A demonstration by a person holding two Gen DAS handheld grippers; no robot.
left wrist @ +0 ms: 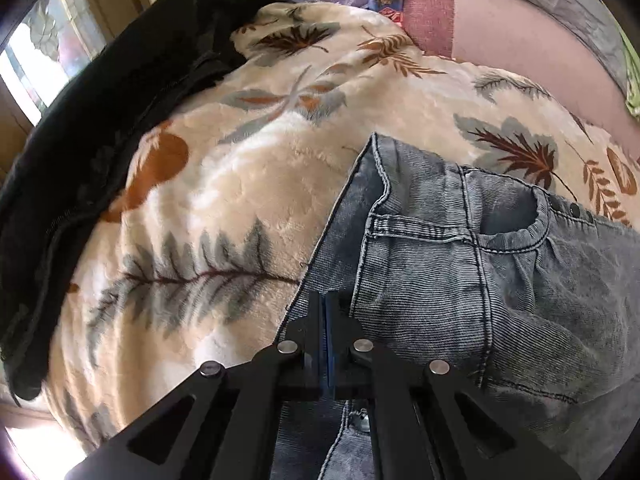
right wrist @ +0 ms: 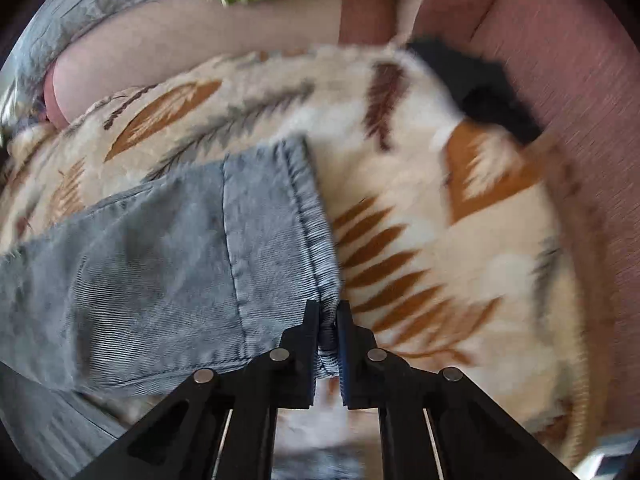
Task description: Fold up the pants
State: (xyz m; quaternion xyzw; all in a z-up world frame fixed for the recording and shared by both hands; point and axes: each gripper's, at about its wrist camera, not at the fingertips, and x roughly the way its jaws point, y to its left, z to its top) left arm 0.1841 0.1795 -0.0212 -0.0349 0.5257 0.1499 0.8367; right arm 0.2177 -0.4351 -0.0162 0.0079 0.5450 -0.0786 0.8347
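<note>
Faded grey-blue denim pants (left wrist: 460, 264) lie on a cream leaf-print blanket (left wrist: 224, 184). The left hand-held gripper (left wrist: 329, 300) is closed at their waist edge; the right hand-held gripper (right wrist: 329, 312) pinches the stitched hem.

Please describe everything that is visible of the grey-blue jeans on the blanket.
The faded grey-blue denim jeans lie spread on a cream plush blanket with leaf print. The left wrist view shows the waist end: waistband, belt loop, a front pocket with dark rivets and double stitched seams. The right wrist view shows a leg end with a stitched hem. The left gripper, jaws shut, pinches the edge of the waist end; the right gripper, jaws shut, pinches the hem corner. The cloth looks soft and slightly wrinkled.
</note>
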